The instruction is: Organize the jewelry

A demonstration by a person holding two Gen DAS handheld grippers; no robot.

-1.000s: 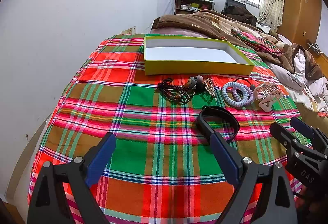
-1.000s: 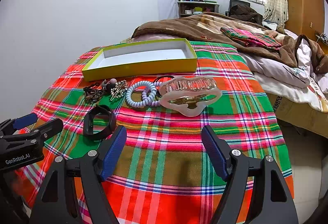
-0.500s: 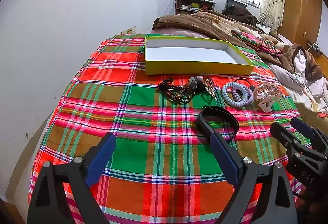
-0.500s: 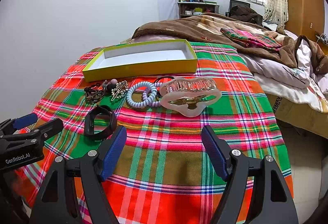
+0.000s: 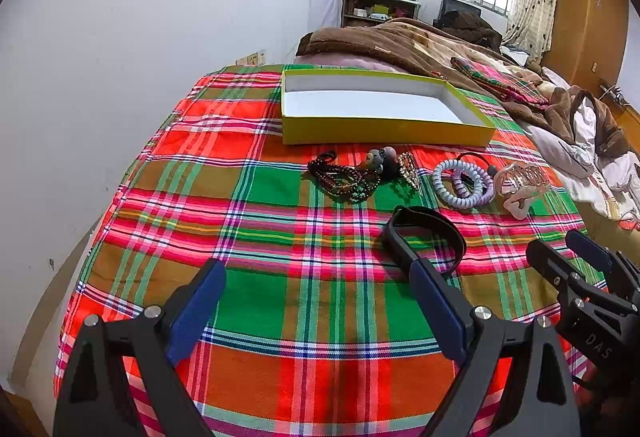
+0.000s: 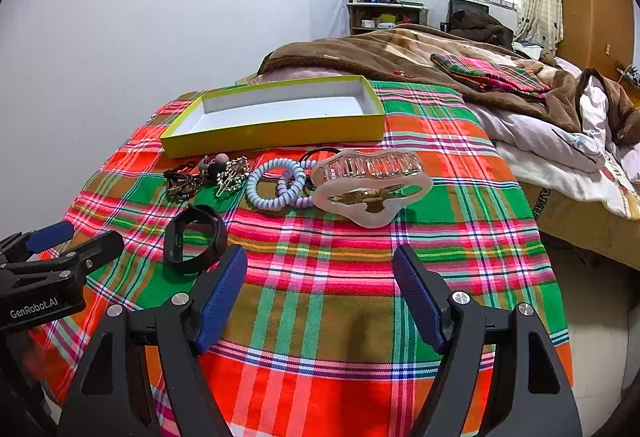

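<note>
Nothing shifted since 1 s ago: both claws hover jaws apart, empty; left gripper (image 5: 316, 301) nearer black wristband (image 5: 426, 237), which lies flat on plaid cloth (image 5: 280, 197) at its 1 o'clock, touching rt fingertip, a closed glossy loop w/ long axis 10-to-4; yellow box (image 5: 384, 135) empty at 12.

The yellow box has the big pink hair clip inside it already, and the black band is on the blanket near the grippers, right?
Not quite. The yellow box is empty; the right wrist view shows only its bare white floor. The big pink hair clip lies on the plaid blanket in front of the box, beside the coiled hair ties. The black band is indeed on the blanket near the grippers.
</note>
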